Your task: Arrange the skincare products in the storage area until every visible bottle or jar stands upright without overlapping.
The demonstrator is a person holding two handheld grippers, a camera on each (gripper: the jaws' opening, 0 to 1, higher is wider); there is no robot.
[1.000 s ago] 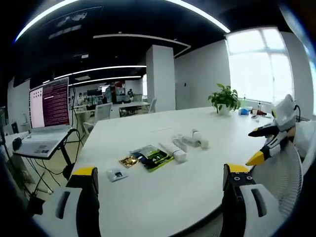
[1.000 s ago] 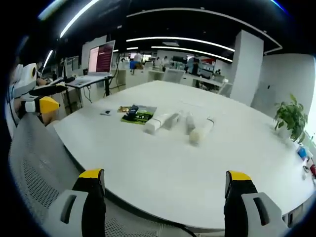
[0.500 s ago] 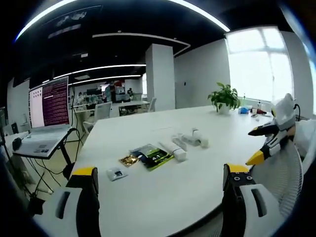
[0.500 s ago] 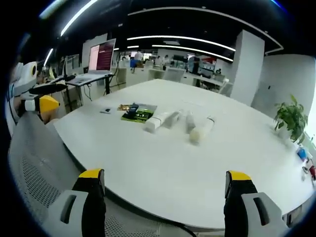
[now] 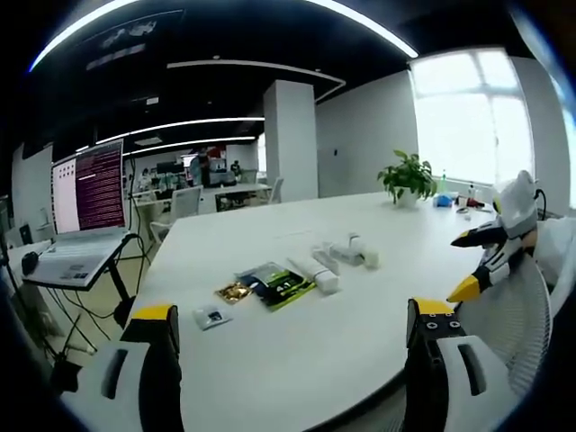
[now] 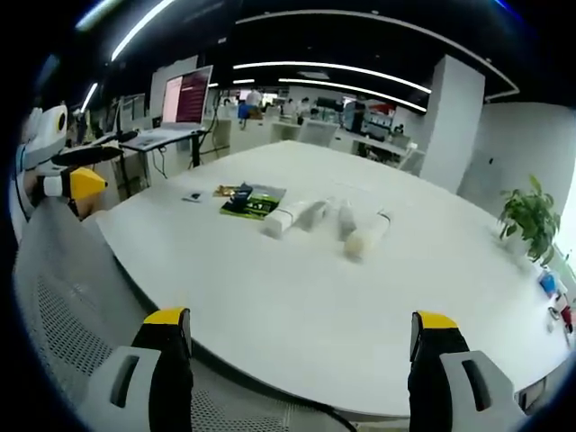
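Several white skincare tubes and bottles lie on their sides in a loose row on the white table (image 6: 297, 306): a white tube (image 6: 285, 218), a greyish tube (image 6: 314, 214), a slim bottle (image 6: 345, 220) and a larger cream bottle (image 6: 367, 238). In the left gripper view the same row shows as the white tube (image 5: 315, 274) and small bottles (image 5: 349, 254). My left gripper (image 5: 292, 346) is open, well short of them. My right gripper (image 6: 301, 346) is open over the near table edge. Each gripper shows at the edge of the other's view, the right gripper (image 5: 490, 256) and the left gripper (image 6: 67, 171).
A green and black packet (image 6: 251, 204) and small sachets (image 5: 214, 315) lie left of the tubes. A mesh chair back (image 6: 63, 297) stands below the table edge. A potted plant (image 6: 529, 214) sits at the far side, a laptop (image 5: 76, 256) on a stand beyond.
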